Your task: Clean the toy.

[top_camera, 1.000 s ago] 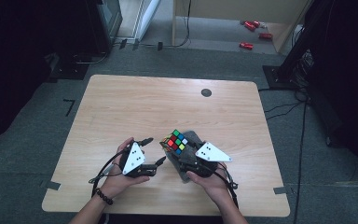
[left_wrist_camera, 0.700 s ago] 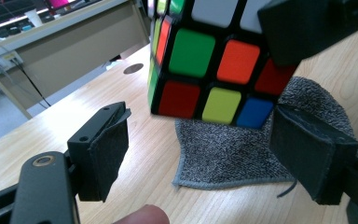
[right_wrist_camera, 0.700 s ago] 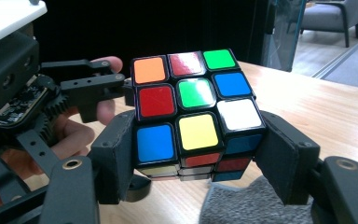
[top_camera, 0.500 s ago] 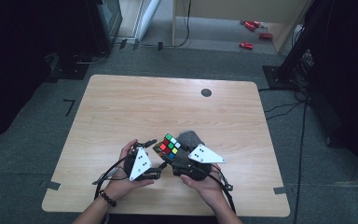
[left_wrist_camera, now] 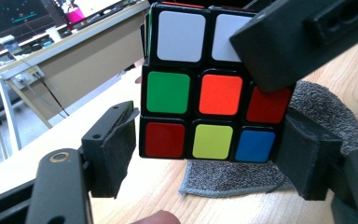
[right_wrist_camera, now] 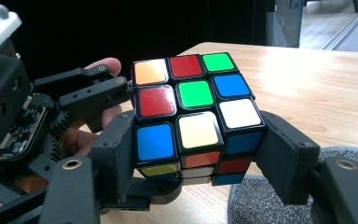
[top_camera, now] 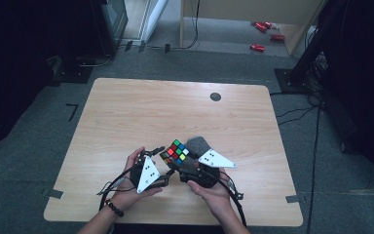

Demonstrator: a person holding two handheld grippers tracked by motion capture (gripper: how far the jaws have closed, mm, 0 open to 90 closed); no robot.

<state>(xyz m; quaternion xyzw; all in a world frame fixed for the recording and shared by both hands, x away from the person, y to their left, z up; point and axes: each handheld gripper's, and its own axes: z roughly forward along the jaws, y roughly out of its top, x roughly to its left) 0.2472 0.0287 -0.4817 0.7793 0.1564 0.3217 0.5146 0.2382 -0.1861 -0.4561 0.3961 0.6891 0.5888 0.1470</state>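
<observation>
A scrambled colour cube (top_camera: 175, 151) is held just above the wooden table (top_camera: 126, 112), near its front edge. My right gripper (top_camera: 181, 159) is shut on it, and in the right gripper view the pads of the right gripper (right_wrist_camera: 203, 154) press the near layer of the cube (right_wrist_camera: 196, 93) from both sides. My left gripper (top_camera: 164, 164) comes in from the left. Its jaws have just been closing with the cube between them. In the left gripper view the left gripper (left_wrist_camera: 212, 154) has its pads against the bottom row of the cube (left_wrist_camera: 214, 93).
A grey cloth (top_camera: 198, 144) lies on the table just behind and under the cube, and its edge (left_wrist_camera: 317, 107) is close to the jaws. A dark round mark (top_camera: 215, 96) sits far back on the table. Beyond it are a dark floor and cables.
My left hand has shifted right toward the cube, and its jaws have narrowed around the cube. The right hand has kept the cube in nearly the same place.
</observation>
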